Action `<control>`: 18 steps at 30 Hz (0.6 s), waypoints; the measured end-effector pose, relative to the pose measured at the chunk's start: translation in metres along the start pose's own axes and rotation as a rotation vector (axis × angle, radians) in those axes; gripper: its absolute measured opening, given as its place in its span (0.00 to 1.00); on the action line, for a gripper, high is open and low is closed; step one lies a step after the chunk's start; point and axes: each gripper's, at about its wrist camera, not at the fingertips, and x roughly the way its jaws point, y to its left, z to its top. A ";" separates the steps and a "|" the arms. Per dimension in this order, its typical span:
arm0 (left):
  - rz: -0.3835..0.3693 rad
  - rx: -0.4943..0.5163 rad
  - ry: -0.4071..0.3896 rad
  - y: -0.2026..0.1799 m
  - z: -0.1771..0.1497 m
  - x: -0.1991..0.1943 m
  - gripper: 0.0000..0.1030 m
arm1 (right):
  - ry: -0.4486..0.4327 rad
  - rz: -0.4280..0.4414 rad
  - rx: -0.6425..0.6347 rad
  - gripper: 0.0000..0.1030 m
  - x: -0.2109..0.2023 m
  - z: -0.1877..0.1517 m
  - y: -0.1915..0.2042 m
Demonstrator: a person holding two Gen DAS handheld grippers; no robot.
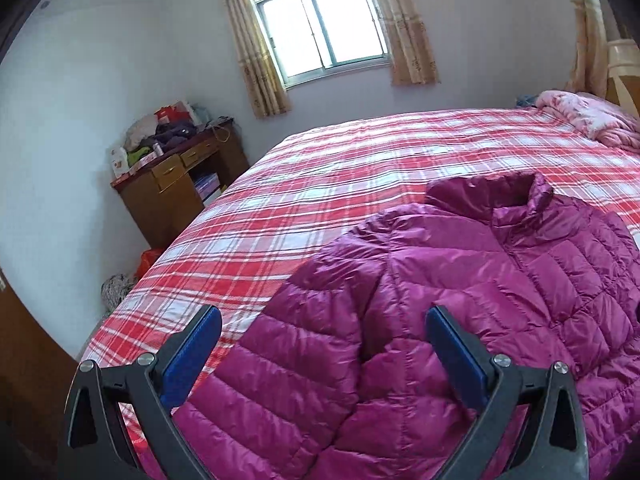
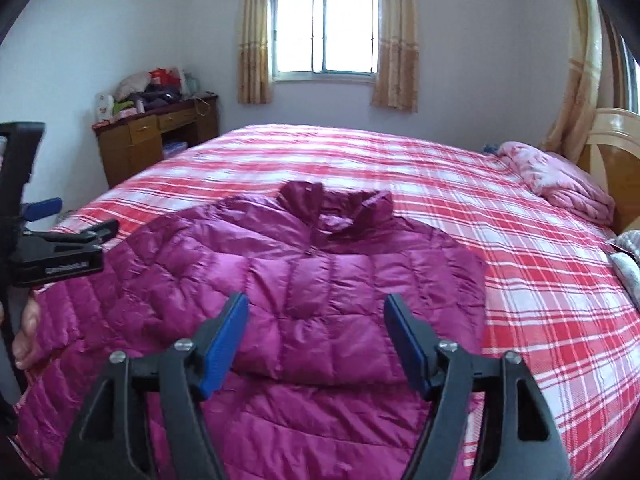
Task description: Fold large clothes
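A magenta quilted down jacket [image 1: 460, 280] lies front up on the red plaid bed [image 1: 320, 168], collar toward the window. In the right wrist view the jacket [image 2: 304, 280] has its right sleeve folded across the chest. My left gripper [image 1: 323, 320] is open and empty, above the jacket's left sleeve. My right gripper [image 2: 316, 310] is open and empty, above the folded sleeve and lower chest. The left gripper also shows at the left edge of the right wrist view [image 2: 76, 220].
A wooden desk [image 1: 176, 188] piled with clothes and boxes stands left of the bed under the window wall. A pink quilt [image 2: 560, 180] lies by the wooden headboard [image 2: 616, 140] at the right. Bags [image 1: 132, 272] sit on the floor by the bed's left edge.
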 end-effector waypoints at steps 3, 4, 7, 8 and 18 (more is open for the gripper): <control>0.021 0.092 -0.015 -0.042 0.001 0.010 0.99 | 0.051 -0.071 0.114 0.56 0.022 -0.002 -0.037; 0.060 0.131 -0.017 -0.056 -0.001 0.017 0.99 | 0.056 -0.084 0.149 0.56 0.026 -0.001 -0.049; 0.210 0.270 -0.006 -0.082 -0.016 0.044 0.99 | 0.047 -0.113 0.239 0.56 0.033 -0.002 -0.080; 0.239 0.302 0.011 -0.082 -0.022 0.054 0.99 | 0.046 -0.112 0.267 0.56 0.034 -0.002 -0.090; 0.226 0.255 0.116 -0.044 -0.043 0.081 0.99 | -0.025 -0.150 0.440 0.50 0.034 0.014 -0.141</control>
